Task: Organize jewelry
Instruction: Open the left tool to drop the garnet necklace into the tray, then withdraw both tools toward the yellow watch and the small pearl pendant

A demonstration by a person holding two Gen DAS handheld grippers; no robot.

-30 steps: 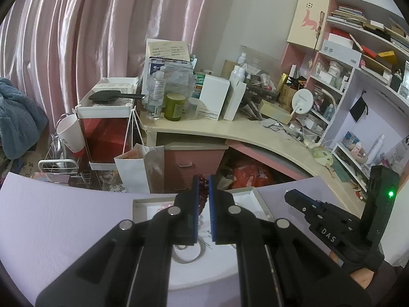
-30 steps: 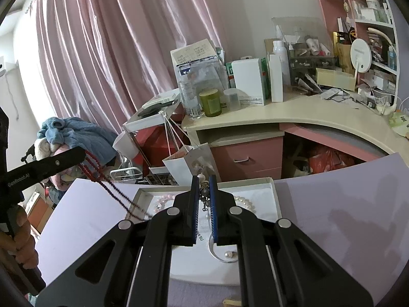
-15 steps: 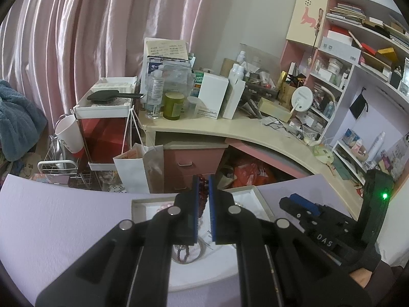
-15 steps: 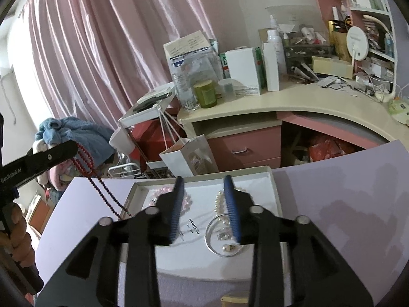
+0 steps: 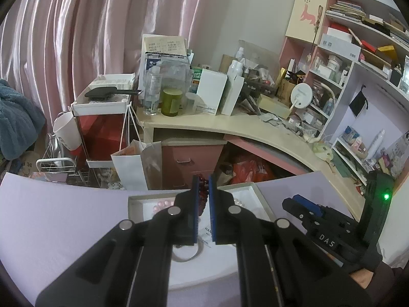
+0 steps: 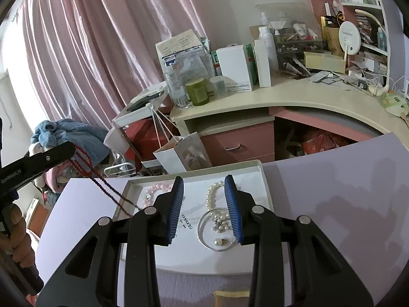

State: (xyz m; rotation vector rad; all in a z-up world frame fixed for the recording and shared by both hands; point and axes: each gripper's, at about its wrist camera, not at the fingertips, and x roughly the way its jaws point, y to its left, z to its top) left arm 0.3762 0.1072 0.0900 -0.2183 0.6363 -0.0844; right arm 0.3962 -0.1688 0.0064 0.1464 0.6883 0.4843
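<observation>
My left gripper (image 5: 203,184) is shut on a dark red bead necklace (image 5: 202,197). In the right wrist view the left gripper (image 6: 65,151) holds it up at the far left, and the red strand (image 6: 107,188) hangs down into a shallow white jewelry box (image 6: 264,179). My right gripper (image 6: 204,192) is open and empty above the box. In the box lie a pink bead bracelet (image 6: 152,192), a pearl strand (image 6: 213,194), a silver bangle (image 6: 204,232) and loose pearls (image 6: 218,241).
The box sits on a lavender tabletop (image 6: 332,204). Behind it stands a cluttered curved desk (image 6: 294,97) with pink drawers, a white paper bag (image 6: 184,153), a trolley with a hairbrush (image 5: 107,94) and pink curtains. A yellowish item (image 6: 231,294) lies at the table's near edge.
My right gripper has opened wide and let go of what it pinched over the box. My left gripper stays shut on the red necklace and has barely moved.
</observation>
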